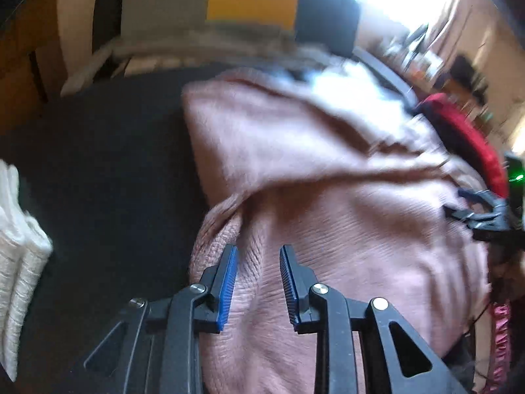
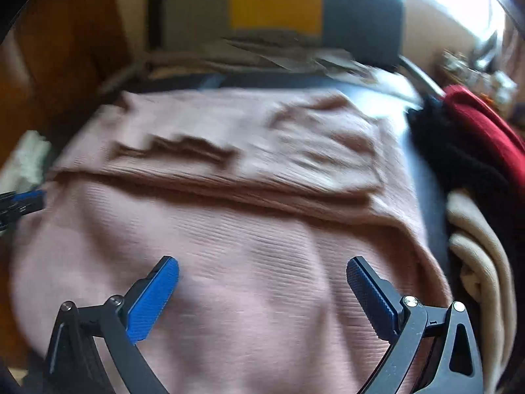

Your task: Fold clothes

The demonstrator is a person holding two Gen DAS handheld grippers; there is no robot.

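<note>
A pink knit sweater point(image 1: 328, 164) lies spread over a dark table point(image 1: 98, 164), with one part folded across its far half point(image 2: 246, 138). My left gripper point(image 1: 257, 256) sits at the sweater's left near edge. Its blue pads point(image 1: 229, 282) stand close together with a thick ridge of knit pinched between them. In the right wrist view this gripper point(image 2: 23, 200) shows at the sweater's left edge. My right gripper point(image 2: 262, 272) hovers wide open over the near middle of the sweater point(image 2: 262, 229), holding nothing. The left wrist view shows it point(image 1: 479, 213) at the sweater's right side.
A white knit piece point(image 1: 19, 246) lies at the table's left edge. To the right is a pile of red point(image 2: 485, 124), black point(image 2: 452, 151) and cream point(image 2: 475, 246) garments. Behind the table stands a grey and yellow chair back point(image 2: 275, 0).
</note>
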